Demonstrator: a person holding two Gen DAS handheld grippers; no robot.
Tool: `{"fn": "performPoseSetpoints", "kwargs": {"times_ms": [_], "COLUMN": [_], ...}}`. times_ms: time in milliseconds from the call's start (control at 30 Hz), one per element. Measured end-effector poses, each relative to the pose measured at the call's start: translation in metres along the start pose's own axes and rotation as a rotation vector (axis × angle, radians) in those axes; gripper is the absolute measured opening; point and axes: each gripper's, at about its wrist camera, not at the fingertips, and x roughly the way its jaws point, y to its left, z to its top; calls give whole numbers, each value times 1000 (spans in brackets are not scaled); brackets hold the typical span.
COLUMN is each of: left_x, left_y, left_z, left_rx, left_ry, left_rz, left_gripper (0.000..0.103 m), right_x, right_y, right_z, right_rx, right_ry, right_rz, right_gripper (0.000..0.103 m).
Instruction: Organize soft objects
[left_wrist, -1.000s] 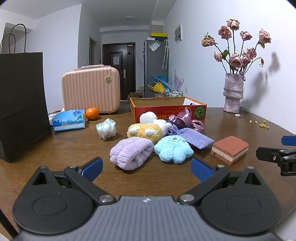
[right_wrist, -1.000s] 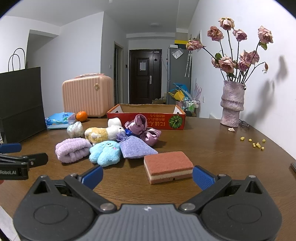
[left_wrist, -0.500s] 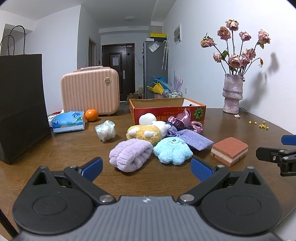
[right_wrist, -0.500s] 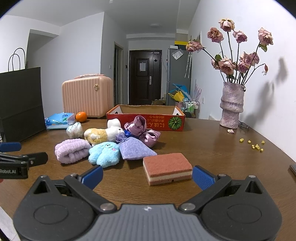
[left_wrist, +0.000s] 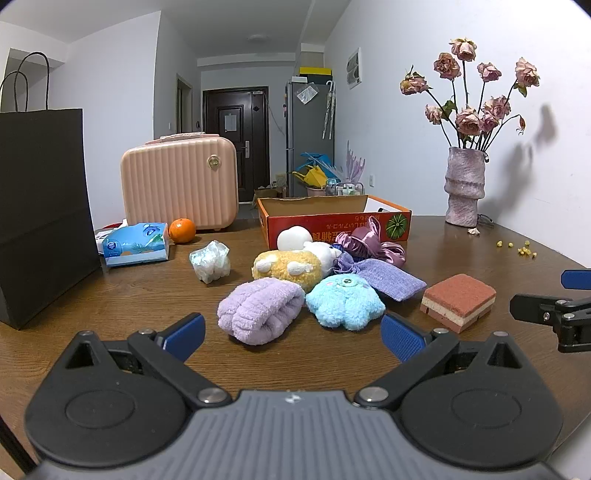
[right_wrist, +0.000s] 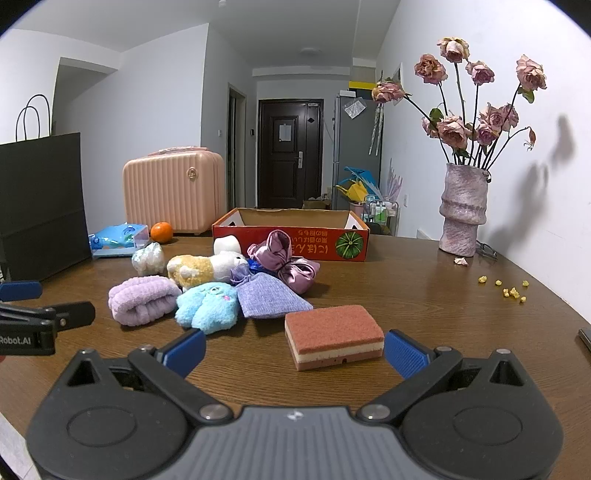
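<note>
- Our left tongs (left_wrist: 291, 334) are spread wide and hold nothing, and just ahead of them on the brown wooden desk (left_wrist: 122, 295) lies the rolled lilac fleece cloth (left_wrist: 260, 308).
- Our right tongs (right_wrist: 293, 350) are likewise wide open and empty, with the two-layer terracotta sponge block (right_wrist: 334, 336) lying between their blue tips, not yet touched.
- The other soft things sit in a huddle: a fluffy blue plush (left_wrist: 345, 301), a woven lavender pouch (left_wrist: 388, 280), a yellow-and-white plush (left_wrist: 286, 266) and a shiny mauve satin bundle (left_wrist: 373, 245), all before the open red cardboard box (right_wrist: 291, 236), which we judge to be their destination.
- We expect the sponge to be light and springy, so we would take it across its short sides; the fleece roll may unfurl, so a hold around its middle seems wiser.
- The satin looks slippery and may slide from the pads.
- We cannot see the floor of the box, and where the pouch, satin and plush overlap we cannot tell whether they are tangled.
</note>
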Motion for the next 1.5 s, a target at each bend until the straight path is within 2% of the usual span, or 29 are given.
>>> {"fn": "performPoseSetpoints", "kwargs": {"times_ms": [1267,1500], "left_x": [-1,15], "left_y": [-2,1], "left_z": [2,6], "left_rx": [3,-2], "left_ry": [-1,8], "left_rz": [2,6], "left_gripper": [103,103], "right_x": [11,23], "right_y": [-5,-4], "right_z": [-2,1], "right_rx": [-14,-34], "right_ry": [9,19], "right_rz": [-7,-11], "right_gripper": [103,103]}}
